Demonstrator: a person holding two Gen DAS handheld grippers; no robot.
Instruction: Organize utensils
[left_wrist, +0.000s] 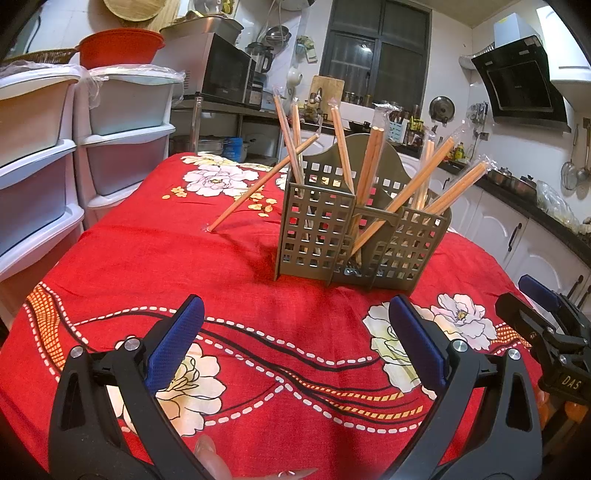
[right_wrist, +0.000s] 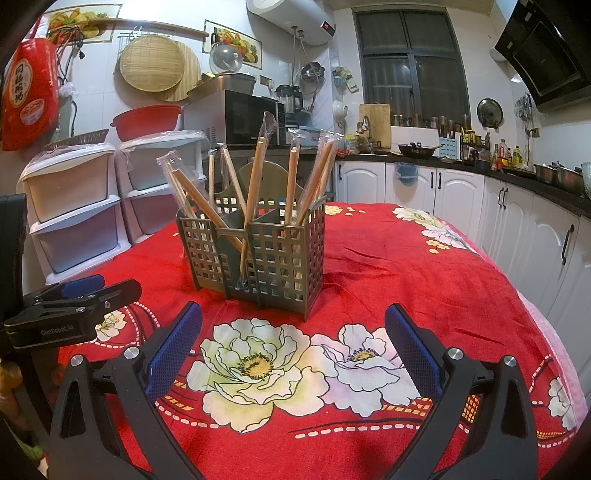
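A home kitchen: a range hood (left_wrist: 517, 79) hangs over a dark counter (right_wrist: 517, 173) with white cabinets (right_wrist: 458, 195), a microwave (right_wrist: 240, 118) sits by the wall, and a water heater (right_wrist: 291, 18) is mounted above

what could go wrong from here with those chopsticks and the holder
One wrapped chopstick pair leans against the holder from outside, its tip on the red cloth; a nudge could slide it flat or off the table. The sticks inside splay at crossing angles, so pulling one may drag others or tip the light holder. Both the left tool and right tool are open and empty.
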